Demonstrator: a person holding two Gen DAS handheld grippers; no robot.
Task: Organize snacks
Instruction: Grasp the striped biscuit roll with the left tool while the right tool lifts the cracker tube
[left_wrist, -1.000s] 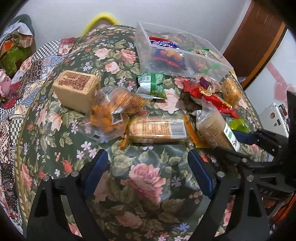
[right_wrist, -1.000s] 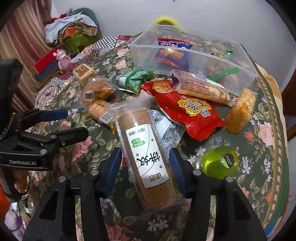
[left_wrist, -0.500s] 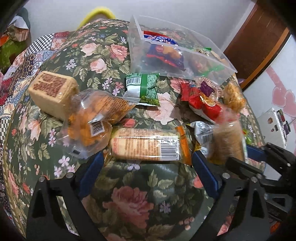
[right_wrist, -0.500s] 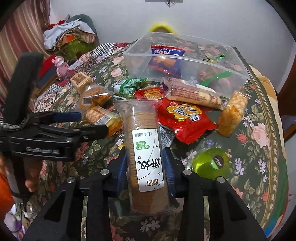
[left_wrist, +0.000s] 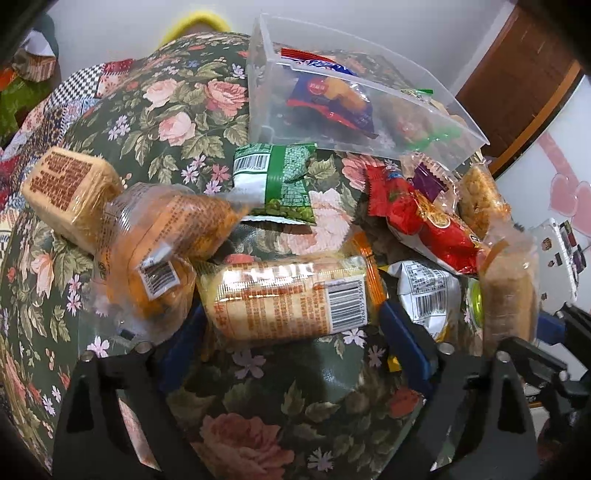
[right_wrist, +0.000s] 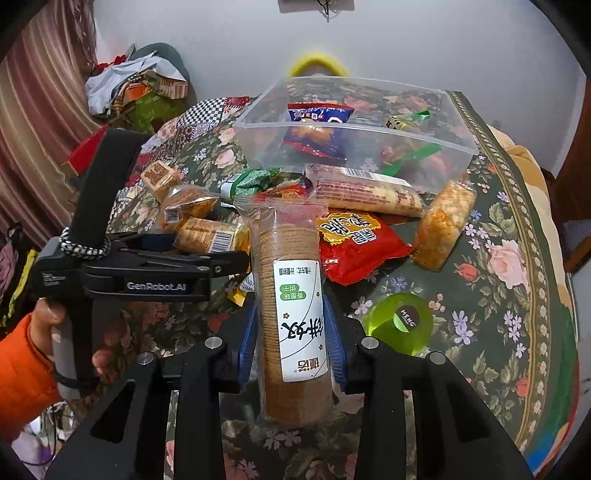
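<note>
right gripper (right_wrist: 291, 343) is clamped on the tall cracker sleeve (right_wrist: 291, 314), blue pads squeezing it low down w/ most of the stack sticking out past the fingers. That's the obvious risk imo: held near one end, thin clear wrap, so it could pivot or slide between the pads once it gets tipped toward the bin, and too much squeeze prob cracks the biscuits

left gripper (left_wrist: 291, 332) is wide open, holding nothing, jaws sitting either side of the orange biscuit pack (left_wrist: 291, 295) on the floral tablecloth (left_wrist: 258, 424). The left finger is crowding the crinkly bag of orange snacks (left_wrist: 155, 258), so closing might pinch that wrapper too and drag both

green jelly cup (right_wrist: 400, 323) sits just right of the sleeve, looks easy to knock and roll

further back the red snack bag (right_wrist: 354, 243), the long wafer pack (right_wrist: 365, 192) and the green packet (left_wrist: 277, 184) are heaped right against the front wall of the clear plastic bin (right_wrist: 258, 147), which already has a few packs inside. Coming in low would prob catch that wall or shove the heap, bin looks light enough to skid
</note>
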